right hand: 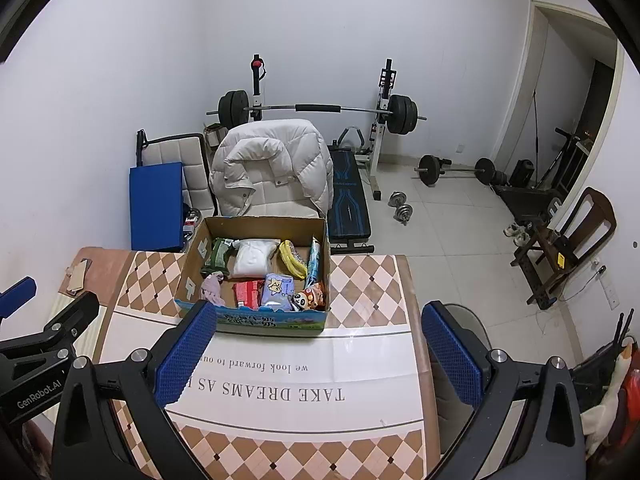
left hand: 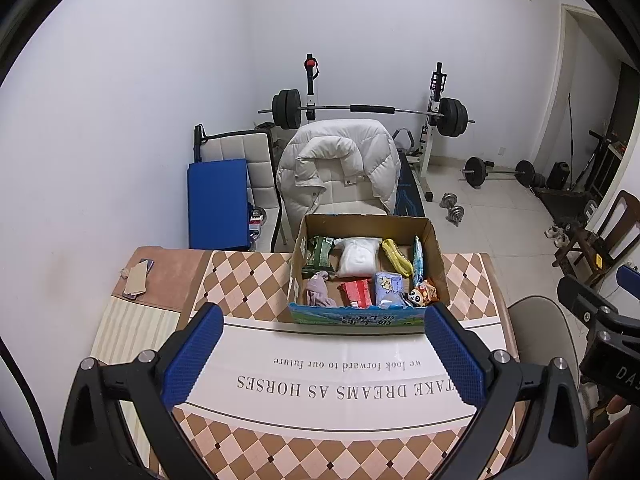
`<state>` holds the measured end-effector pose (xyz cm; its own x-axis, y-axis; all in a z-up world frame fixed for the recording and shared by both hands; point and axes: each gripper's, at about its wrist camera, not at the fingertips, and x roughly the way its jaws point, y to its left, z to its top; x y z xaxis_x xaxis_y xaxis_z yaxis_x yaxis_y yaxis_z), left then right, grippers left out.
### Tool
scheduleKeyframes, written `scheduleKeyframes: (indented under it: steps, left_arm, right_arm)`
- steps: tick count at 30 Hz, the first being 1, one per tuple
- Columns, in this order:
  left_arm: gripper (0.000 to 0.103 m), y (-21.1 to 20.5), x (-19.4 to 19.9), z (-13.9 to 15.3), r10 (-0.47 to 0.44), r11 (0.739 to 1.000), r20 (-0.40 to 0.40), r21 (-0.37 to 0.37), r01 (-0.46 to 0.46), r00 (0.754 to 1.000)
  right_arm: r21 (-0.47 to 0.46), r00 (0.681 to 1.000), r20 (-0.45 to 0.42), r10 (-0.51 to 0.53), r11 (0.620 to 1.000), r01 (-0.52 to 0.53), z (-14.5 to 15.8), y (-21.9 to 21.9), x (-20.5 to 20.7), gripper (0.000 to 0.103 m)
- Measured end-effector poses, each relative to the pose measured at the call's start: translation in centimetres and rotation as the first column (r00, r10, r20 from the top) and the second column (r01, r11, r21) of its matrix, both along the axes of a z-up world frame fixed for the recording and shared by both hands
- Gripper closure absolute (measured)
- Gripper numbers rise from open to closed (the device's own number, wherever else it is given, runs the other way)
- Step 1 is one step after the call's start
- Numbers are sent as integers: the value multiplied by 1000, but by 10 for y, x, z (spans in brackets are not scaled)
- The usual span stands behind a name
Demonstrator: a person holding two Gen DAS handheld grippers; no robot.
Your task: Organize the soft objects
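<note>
An open cardboard box (left hand: pixel 435 256) (right hand: pixel 192 268) stands at the far side of the table and holds several soft items: a white pouch (left hand: pixel 358 256) (right hand: pixel 253 257), a green pack (left hand: pixel 319 253), a yellow pouch (left hand: pixel 397 257), a pink cloth (left hand: pixel 318 290) (right hand: pixel 213 289), a red pack (left hand: pixel 356 292), a blue tissue pack (left hand: pixel 388 288) (right hand: pixel 277 289) and a panda toy (left hand: pixel 418 294) (right hand: pixel 301 300). My left gripper (left hand: pixel 326 322) hovers open above the table just in front of the box, nothing between its fingers. My right gripper (right hand: pixel 320 320) is open and empty too, to the right of the left one.
The table (left hand: pixel 320 456) has a checked cloth with a white printed band. A phone and card (left hand: pixel 136 276) lie at its far left corner. Behind the box stands a chair with a white puffer jacket (left hand: pixel 340 164); a barbell rack (left hand: pixel 368 110), dumbbells and a wooden chair (right hand: pixel 568 240) fill the room.
</note>
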<state>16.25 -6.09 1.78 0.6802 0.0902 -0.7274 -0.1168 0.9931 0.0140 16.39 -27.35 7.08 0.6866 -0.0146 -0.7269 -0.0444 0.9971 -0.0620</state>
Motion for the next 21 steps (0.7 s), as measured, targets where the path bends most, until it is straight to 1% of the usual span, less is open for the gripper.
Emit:
scheduleKeyframes:
  steps: [21]
  left_arm:
    - [0,-4,0,6,-18,1000,10,7,18,1000]
  right_arm:
    - [-1,1000,4,-12,1000,12,7,-5,0,0]
